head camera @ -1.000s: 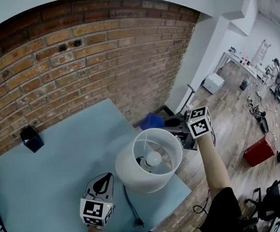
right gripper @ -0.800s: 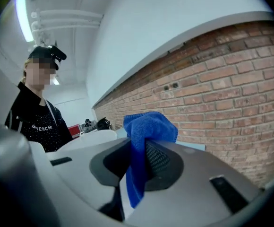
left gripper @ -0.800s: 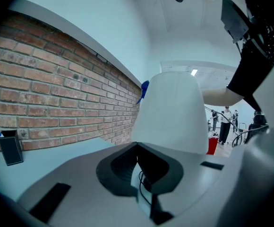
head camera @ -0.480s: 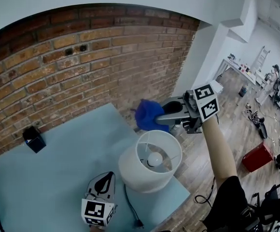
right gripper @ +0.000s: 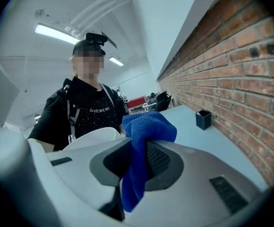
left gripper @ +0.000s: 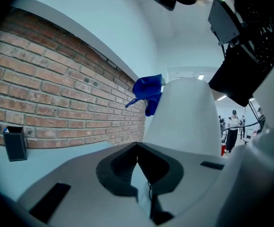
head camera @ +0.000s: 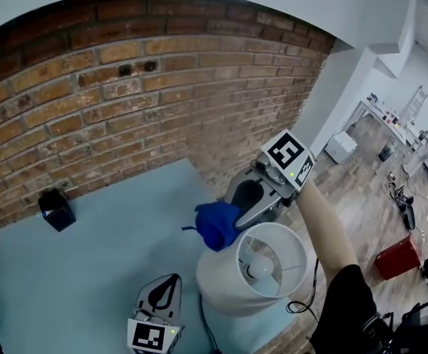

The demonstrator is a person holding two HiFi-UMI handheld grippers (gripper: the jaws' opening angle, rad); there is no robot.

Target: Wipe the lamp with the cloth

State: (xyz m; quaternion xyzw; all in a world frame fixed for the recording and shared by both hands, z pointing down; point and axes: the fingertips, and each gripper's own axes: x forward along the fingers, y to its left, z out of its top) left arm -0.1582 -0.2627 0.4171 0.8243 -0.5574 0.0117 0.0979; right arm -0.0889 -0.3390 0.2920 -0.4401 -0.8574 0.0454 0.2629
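Note:
A white lamp with a drum shade stands at the near right corner of the light-blue table; its bulb shows through the open top. My right gripper is shut on a bunched blue cloth, which rests against the shade's upper far-left side. From the left gripper view the cloth sits at the top left edge of the shade. The right gripper view has the cloth hanging between the jaws of my right gripper. My left gripper is low, left of the lamp, shut and empty.
A small black box stands at the table's far left by the brick wall. The table's right edge drops to a wooden floor. A black cord runs from the lamp base toward the near edge.
My right gripper carried the cloth from behind the lamp, up over it and round to the shade's upper left side. The left gripper stayed put.

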